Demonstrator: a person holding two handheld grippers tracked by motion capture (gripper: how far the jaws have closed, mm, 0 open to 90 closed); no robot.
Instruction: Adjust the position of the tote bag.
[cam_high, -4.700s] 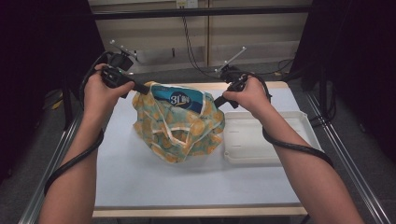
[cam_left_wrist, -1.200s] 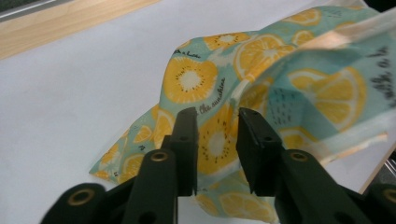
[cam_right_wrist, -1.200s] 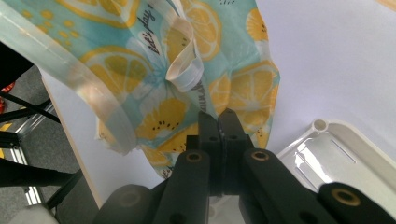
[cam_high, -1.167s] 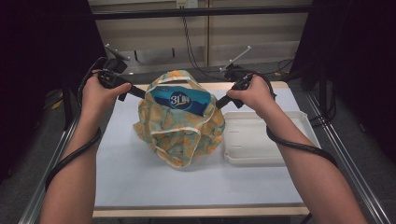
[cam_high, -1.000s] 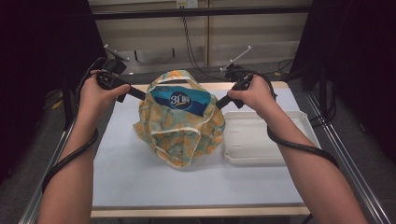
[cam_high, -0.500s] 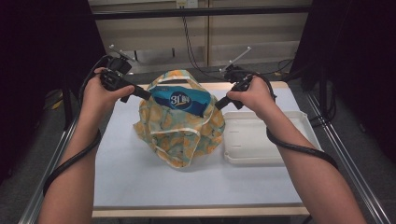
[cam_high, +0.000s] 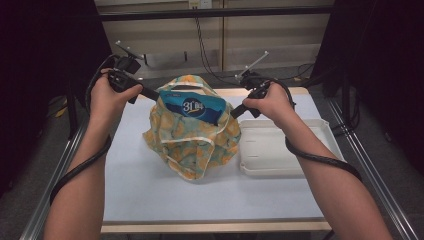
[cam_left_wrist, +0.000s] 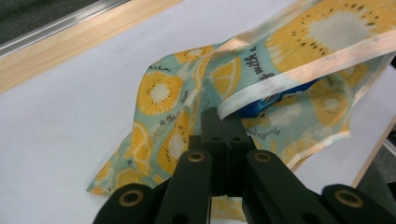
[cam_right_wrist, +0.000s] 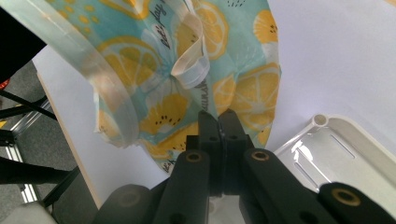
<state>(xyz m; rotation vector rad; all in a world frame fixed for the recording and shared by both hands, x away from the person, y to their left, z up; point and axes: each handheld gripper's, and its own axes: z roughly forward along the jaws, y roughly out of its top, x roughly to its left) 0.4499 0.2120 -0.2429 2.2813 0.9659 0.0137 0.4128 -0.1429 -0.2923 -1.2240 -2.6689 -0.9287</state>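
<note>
**Fruit-print bag pinched at both sides of its mouth**

Fruit-print bag hangs between the two grippers, its lower part slumped on the white table. The left gripper has its jaws pressed together on the bag's rim; they have just been closing, and in the left gripper view the cloth runs straight out ahead of the shut jaw tips, with a scrap of it showing between the jaws lower down. A white-edged hem stretches away up and to the right of those tips, and just beyond them, under the hem, sits the blue packet.

The right gripper is likewise clamped tight on the opposite edge of the bag. In the right gripper view the fabric spreads ahead of and above the closed tips, with a folded white handle loop just beyond them; how much cloth lies inside the jaws is hard to tell, as the pads hide it. To the right of that gripper, near but apart from the bag, lies the white tray.

From the high view the blue packet stands in the open mouth of the bag, midway between the two grippers, and the white tray rests below the right hand. The left hand holds its gripper off the table's left edge.
</note>
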